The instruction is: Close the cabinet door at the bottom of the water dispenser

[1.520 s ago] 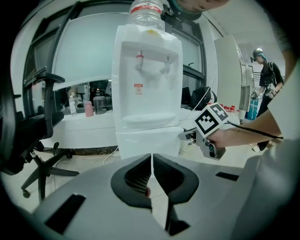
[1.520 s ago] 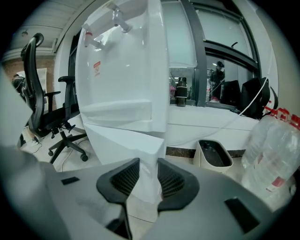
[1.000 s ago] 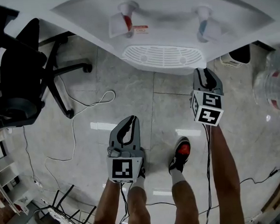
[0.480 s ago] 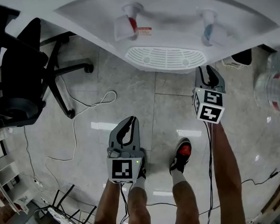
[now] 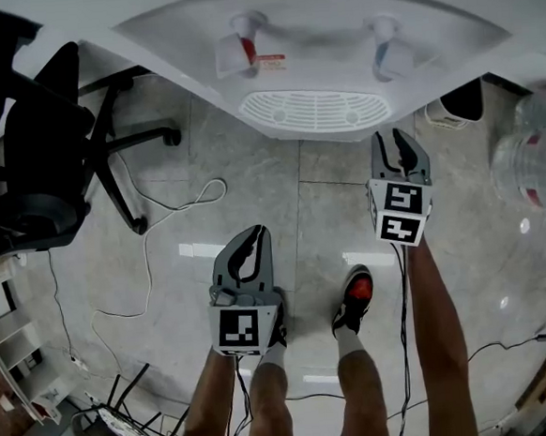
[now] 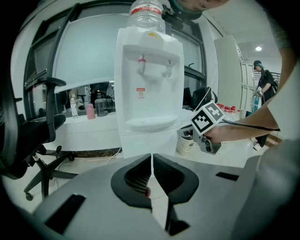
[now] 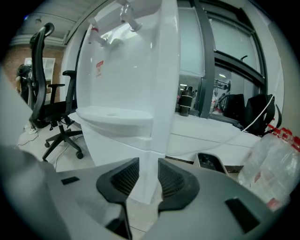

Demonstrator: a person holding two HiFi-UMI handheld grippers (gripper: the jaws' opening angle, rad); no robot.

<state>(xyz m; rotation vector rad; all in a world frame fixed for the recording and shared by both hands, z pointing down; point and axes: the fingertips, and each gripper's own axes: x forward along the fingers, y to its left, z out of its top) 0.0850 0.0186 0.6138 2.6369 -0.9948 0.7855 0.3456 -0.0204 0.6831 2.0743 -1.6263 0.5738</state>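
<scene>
The white water dispenser (image 5: 315, 40) stands in front of me, its drip tray (image 5: 316, 110) jutting out under two taps. In the left gripper view its lower cabinet (image 6: 147, 143) looks flat-fronted, and I cannot make out a door seam. My right gripper (image 5: 396, 137) is at the cabinet's front right corner, just under the tray's right end. Its jaws stand slightly apart, and the cabinet's corner edge (image 7: 151, 140) shows in the gap; I see no pad pressing on it. My left gripper (image 5: 254, 235) hangs back over the floor, shut and empty.
A black office chair (image 5: 33, 156) is at the left, with a white cable (image 5: 164, 207) looping over the tiles. Clear water bottles (image 5: 532, 159) lie at the right, and a small bin (image 5: 457, 104) is beside the dispenser. The person's shoes (image 5: 353, 300) are between the grippers.
The right gripper has rolled slightly and edged up toward the tray. The left gripper has not moved.
</scene>
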